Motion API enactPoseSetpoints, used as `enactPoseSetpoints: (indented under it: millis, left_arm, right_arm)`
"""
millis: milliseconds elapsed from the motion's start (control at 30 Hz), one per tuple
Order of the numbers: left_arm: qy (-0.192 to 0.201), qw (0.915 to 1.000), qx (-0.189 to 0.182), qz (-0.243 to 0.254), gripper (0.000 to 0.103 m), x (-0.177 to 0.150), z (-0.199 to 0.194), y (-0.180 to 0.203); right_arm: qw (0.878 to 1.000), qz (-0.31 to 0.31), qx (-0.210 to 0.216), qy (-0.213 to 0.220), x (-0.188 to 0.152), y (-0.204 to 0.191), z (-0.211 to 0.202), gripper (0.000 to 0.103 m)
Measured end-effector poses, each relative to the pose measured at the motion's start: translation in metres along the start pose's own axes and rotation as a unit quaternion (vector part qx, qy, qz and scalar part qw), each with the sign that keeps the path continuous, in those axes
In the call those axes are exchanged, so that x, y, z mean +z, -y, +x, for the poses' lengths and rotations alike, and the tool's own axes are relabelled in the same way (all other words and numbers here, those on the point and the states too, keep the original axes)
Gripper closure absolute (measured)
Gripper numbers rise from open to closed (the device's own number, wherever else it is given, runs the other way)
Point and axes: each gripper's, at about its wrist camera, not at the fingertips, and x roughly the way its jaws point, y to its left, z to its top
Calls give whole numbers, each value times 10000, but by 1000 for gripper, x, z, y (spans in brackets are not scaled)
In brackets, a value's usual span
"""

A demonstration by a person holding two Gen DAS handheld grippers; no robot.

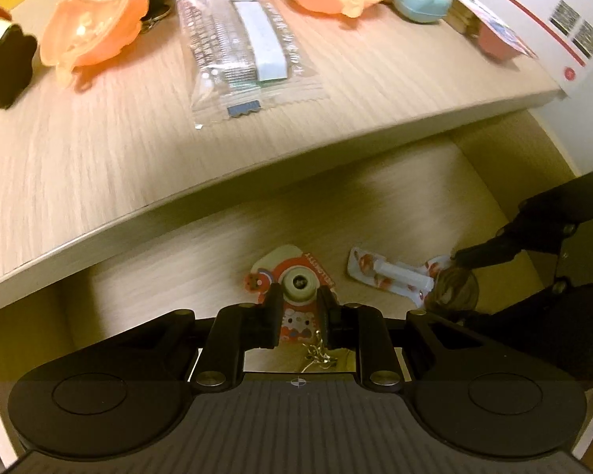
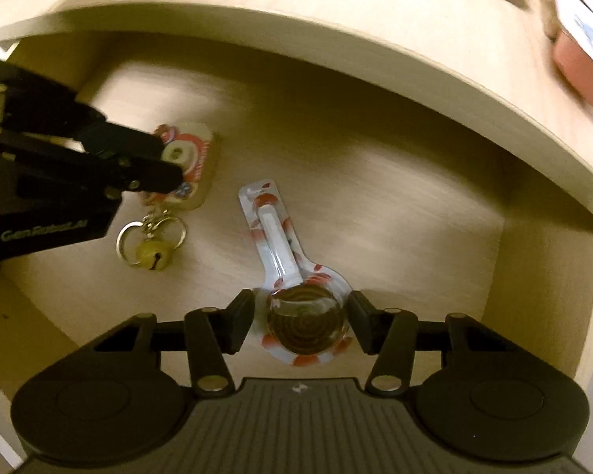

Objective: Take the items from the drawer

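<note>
left wrist view: the left tool point(image 1: 299, 318) is pointing down into the open drawer point(image 1: 201, 260), its jaws set narrow and pinching the keychain point(image 1: 296, 296), a flat red and white charm lying on the drawer floor directly between the pads. just to the right, the lollipop point(image 1: 399, 276) in its clear wrapper is lying on the same floor, and the right tool point(image 1: 450, 272) is coming down over its round dark head. above the drawer, the bench point(image 1: 99, 150) is carrying orange plastic shells point(image 1: 95, 39), a clear packet point(image 1: 241, 43) and a pale blue case point(image 1: 419, 0).

right wrist view: the right tool point(image 2: 301, 322) is straddling the lollipop's point(image 2: 304, 324) round head, stick pointing away. the jaws are standing half open, each pad just beside the wrapper edge; whether they are pressing on it i cannot tell. to the left, the left tool point(image 2: 170, 166) is gripping the keychain point(image 2: 193, 166), whose ring and small bell point(image 2: 154, 256) are trailing on the drawer point(image 2: 415, 197) floor.
</note>
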Motion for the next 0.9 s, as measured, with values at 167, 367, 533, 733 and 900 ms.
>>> enactPoseSetpoints:
  millis: [167, 367, 533, 733, 900]
  left_arm:
    - [334, 9969, 57, 709, 80, -4, -4, 7]
    - [549, 9932, 54, 1023, 81, -8, -5, 14]
    - [551, 9952, -22, 812, 81, -8, -7, 8]
    - [523, 9955, -20, 794, 81, -6, -1, 7]
    - [485, 9958, -37, 779, 81, -5, -2, 5]
  right_arm:
    - [9993, 362, -48, 73, -12, 7, -1, 58]
    - [9946, 1019, 110, 187, -23, 24, -1, 58]
    - [9955, 927, 139, 165, -23, 19, 2, 54]
    - [9945, 999, 242, 181, -19, 13, 7, 51]
    - [9943, 1006, 290, 191, -17, 10, 10, 49]
